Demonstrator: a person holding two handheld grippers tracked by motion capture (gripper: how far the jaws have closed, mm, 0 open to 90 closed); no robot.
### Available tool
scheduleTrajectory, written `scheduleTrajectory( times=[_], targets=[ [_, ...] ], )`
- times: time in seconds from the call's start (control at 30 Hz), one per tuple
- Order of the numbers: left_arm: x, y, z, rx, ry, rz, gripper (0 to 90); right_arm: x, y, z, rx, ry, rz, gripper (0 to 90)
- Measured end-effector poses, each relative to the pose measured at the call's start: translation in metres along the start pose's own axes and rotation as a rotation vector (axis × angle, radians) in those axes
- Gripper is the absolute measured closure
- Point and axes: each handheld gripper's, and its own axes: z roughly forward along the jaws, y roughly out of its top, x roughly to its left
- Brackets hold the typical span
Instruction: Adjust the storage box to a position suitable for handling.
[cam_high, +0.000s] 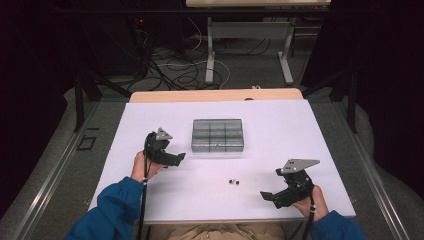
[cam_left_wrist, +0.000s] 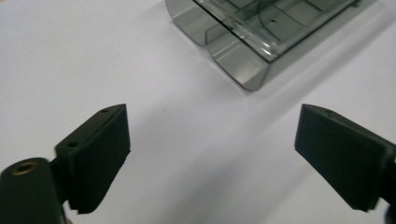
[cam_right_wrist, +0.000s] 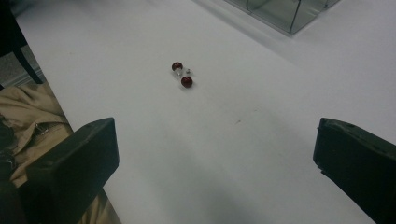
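A clear grey compartment box (cam_high: 217, 135) sits in the middle of the white table top (cam_high: 280, 130); its near corner (cam_left_wrist: 247, 65) lies ahead of the left jaws. My left gripper (cam_high: 181, 158) is left of the box, open, nothing between its pads (cam_left_wrist: 100, 149). Two small dark red beads (cam_right_wrist: 182, 74) with a tiny clear piece lie on the table, seen as dark specks (cam_high: 233, 181) in the high view. My right gripper (cam_high: 264, 195) rests near the table's front right, open and empty, pointing toward the beads.
The table's front edge runs close to the right gripper, with a tan trouser leg (cam_right_wrist: 28, 116) below it. Beyond the table are a floor with cables (cam_high: 175, 70) and another table's legs (cam_high: 210, 50).
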Motion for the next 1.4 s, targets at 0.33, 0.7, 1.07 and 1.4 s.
scheduleTrajectory(
  times=[0.33, 0.7, 1.07, 1.4],
  targets=[
    [-0.021, -0.02, -0.023, -0.035, -0.016, 0.018, 0.7, 0.001, 0.013, 0.013, 0.007, 0.015, -0.017, 0.0],
    [-0.024, -0.034, -0.036, -0.036, -0.015, 0.024, 0.4, 0.001, 0.039, 0.037, 0.018, 0.042, -0.061, 0.0],
    [-0.026, -0.045, -0.04, -0.033, -0.026, 0.012, 0.4, -0.008, 0.064, 0.062, 0.02, 0.071, -0.058, 1.8],
    [-0.033, -0.05, -0.049, -0.048, -0.035, 0.028, 0.4, -0.023, 0.096, 0.078, -0.024, 0.018, -0.046, 22.4]
  ],
)
